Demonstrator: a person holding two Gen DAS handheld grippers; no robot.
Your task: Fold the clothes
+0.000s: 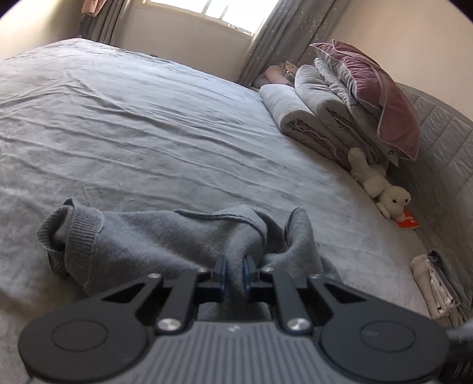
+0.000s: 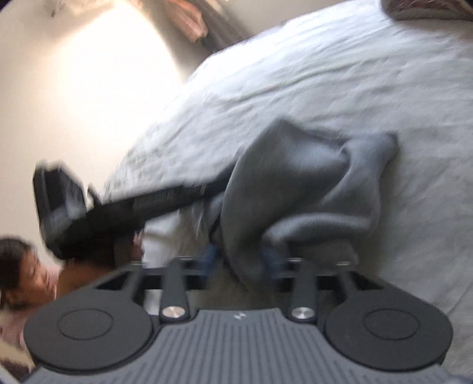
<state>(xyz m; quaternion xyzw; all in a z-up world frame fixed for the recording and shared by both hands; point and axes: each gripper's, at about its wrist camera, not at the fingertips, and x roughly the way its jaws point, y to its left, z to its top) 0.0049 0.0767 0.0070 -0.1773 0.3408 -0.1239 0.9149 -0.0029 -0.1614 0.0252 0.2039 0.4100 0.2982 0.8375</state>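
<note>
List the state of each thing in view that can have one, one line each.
left gripper: shut on the grey garment.
right gripper: open, cloth between its jaws.
grey garment: crumpled, unfolded, on the bed.
curtains: drawn apart.
quilts: folded, stacked.

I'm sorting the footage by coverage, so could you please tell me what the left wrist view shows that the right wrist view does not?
Only the left wrist view shows the window, curtain, folded quilts, pink pillow, white plush toy and the left gripper shut on the garment.

Only the right wrist view shows the person at lower left, and the right gripper with its fingers apart around a fold of cloth.

Both show the grey garment and the bed.
</note>
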